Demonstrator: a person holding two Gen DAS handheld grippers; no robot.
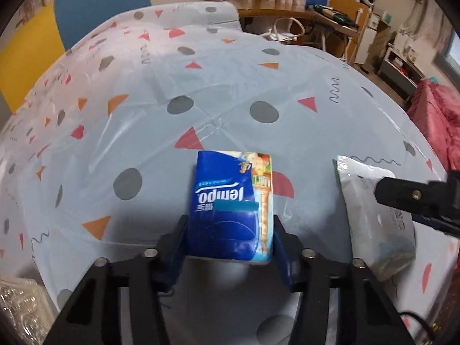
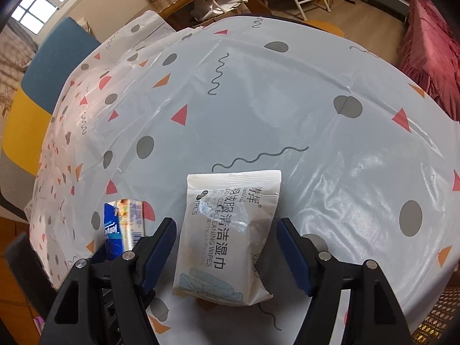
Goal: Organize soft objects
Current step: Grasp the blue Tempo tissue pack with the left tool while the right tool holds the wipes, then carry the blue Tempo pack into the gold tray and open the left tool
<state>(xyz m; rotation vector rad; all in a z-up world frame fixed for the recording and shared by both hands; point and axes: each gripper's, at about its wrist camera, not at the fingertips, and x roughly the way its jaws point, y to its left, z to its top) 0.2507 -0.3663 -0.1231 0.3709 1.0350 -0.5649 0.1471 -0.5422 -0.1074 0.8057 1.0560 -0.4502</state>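
2 soft packs lie on the table (image 1: pixel 230 86), which has a pale blue plastic cloth with grey dots, red and orange triangles and dark squiggles. The blue tissue pack (image 1: pixel 230 204) sits between the fingers of the left gripper (image 1: pixel 230 230); both blue pads are against its sides, so this gripper holds the pack with a narrow opening. The white wipes pack (image 2: pixel 227 238) lies flat just to the right of the tissue pack. The right gripper (image 2: pixel 227 233) stands wide over it, with a gap between each pad and the pack, so it is not gripped. Nothing lies between the 2 packs. A clear plastic tray (image 1: pixel 20 307) is at the near left table edge. Behind the table are a blue and yellow chair (image 1: pixel 72 14), a wooden desk (image 1: pixel 287 13) and a red cover (image 2: pixel 431 57)
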